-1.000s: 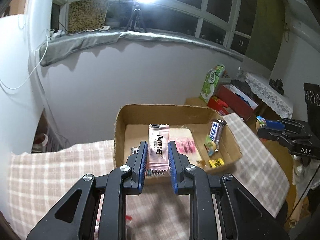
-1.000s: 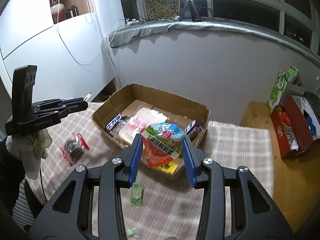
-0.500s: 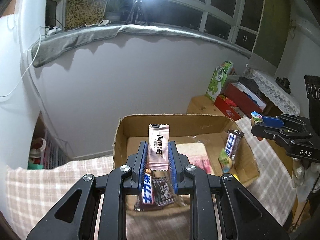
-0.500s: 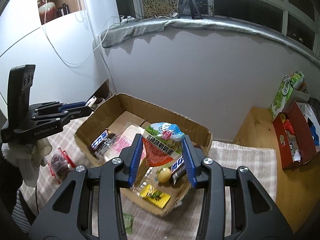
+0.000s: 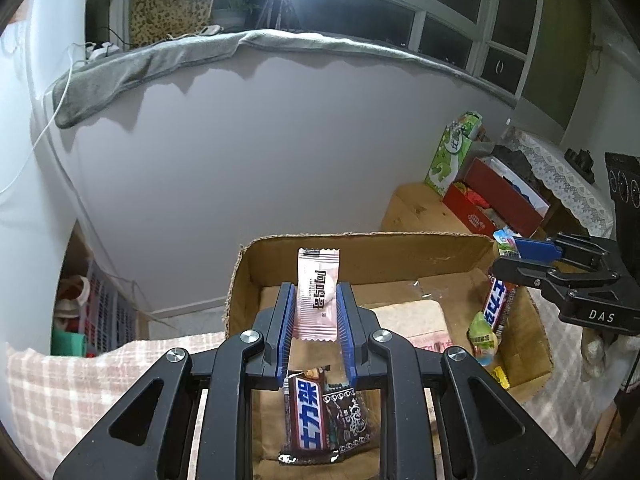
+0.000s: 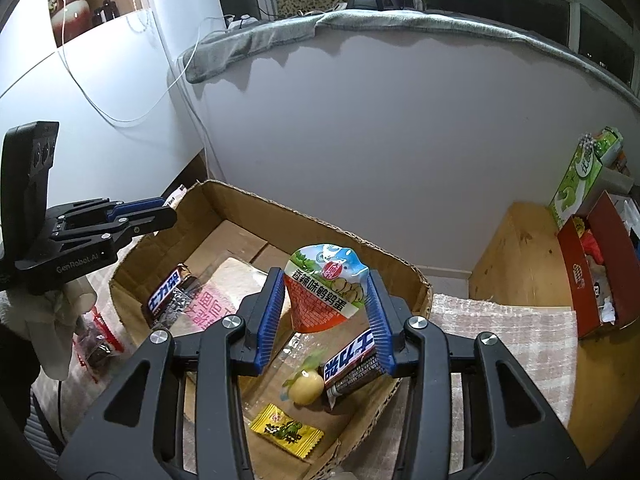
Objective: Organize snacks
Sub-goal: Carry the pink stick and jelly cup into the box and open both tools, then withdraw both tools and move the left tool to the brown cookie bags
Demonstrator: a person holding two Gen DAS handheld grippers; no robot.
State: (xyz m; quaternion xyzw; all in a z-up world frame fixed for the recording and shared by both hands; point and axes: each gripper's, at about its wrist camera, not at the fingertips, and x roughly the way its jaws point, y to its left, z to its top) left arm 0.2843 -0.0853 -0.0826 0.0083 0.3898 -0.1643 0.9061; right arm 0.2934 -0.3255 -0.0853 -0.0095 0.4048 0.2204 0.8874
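Clamped between the blue-padded jaws of your left gripper [image 5: 316,312], a pale pink sachet with black lettering [image 5: 318,294] is standing upright, its crimped top poking above the fingertips. In this left wrist view you are holding it over the near end of the open brown cardboard box [image 5: 360,248], which is sitting on a checked pink-and-white tablecloth [image 5: 80,392]. Directly beneath the sachet, a dark brown chocolate bar with blue-and-white lettering [image 5: 308,416] is lying on the box floor, and your right gripper [image 5: 516,250] is reaching in over the box's right wall. Turning to the right wrist view, your right gripper [image 6: 326,316] is squeezing a cone-shaped snack pouch with a red brick pattern and a blue-and-green top [image 6: 326,284] between its blue pads, hanging over the cardboard box [image 6: 320,220]. Under it, a second chocolate bar with blue-and-white lettering [image 6: 352,364] is leaning beside a small round yellow sweet in clear wrap [image 6: 306,386], with a flat yellow packet [image 6: 286,430] lying nearer you. Your left gripper [image 6: 160,210] is showing at the box's left rim; from this angle its grip cannot be made out.
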